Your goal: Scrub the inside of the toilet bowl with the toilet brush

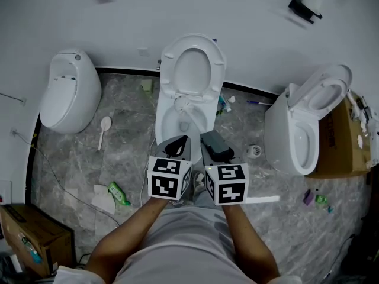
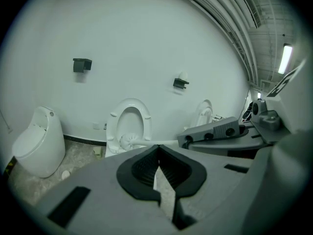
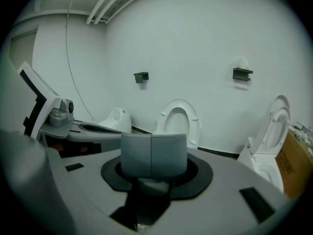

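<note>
The middle toilet stands against the wall with its seat raised. The white toilet brush has its head at the back rim of the bowl. In the left gripper view the brush shows with its thin handle running right to the tip of my right gripper. My right gripper is shut, and its pads hide the handle in its own view. My left gripper hangs beside it over the bowl's front. Its jaws are shut with only a thin slit, just below the handle.
A rounded white toilet stands at the left and another toilet with its lid up at the right, next to a cardboard box. A green bottle, a white scoop, a floor drain and small litter lie on the marble floor.
</note>
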{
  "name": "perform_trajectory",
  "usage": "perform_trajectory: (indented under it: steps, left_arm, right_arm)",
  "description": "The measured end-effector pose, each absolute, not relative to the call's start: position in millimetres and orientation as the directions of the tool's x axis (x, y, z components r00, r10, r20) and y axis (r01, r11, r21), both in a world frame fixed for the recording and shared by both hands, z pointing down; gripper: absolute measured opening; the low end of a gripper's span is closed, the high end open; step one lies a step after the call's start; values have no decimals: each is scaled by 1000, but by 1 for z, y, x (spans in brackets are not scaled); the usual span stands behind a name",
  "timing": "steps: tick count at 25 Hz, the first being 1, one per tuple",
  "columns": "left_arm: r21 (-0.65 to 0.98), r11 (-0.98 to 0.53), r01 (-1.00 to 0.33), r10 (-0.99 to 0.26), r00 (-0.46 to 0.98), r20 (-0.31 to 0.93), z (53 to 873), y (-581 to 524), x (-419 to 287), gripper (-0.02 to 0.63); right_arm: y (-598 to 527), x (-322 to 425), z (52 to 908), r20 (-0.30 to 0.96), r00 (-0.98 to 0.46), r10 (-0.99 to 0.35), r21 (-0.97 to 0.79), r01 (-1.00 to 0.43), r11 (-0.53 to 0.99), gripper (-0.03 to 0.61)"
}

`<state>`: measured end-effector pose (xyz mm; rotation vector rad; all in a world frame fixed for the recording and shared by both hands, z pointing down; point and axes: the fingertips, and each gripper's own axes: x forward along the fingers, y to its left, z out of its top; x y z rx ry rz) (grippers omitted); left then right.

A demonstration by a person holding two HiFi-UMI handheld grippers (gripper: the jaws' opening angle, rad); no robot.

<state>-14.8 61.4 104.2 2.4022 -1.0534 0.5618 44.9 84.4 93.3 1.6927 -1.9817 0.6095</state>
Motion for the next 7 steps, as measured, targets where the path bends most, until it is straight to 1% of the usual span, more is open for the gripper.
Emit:
perform_trajectory:
  steps: [7]
  left_arm:
    - [241,-609,-756,-568,628,533,106,65,-18,6]
  right_arm:
    - [83,42,94,605,-134,-785,-32,-989,144,153]
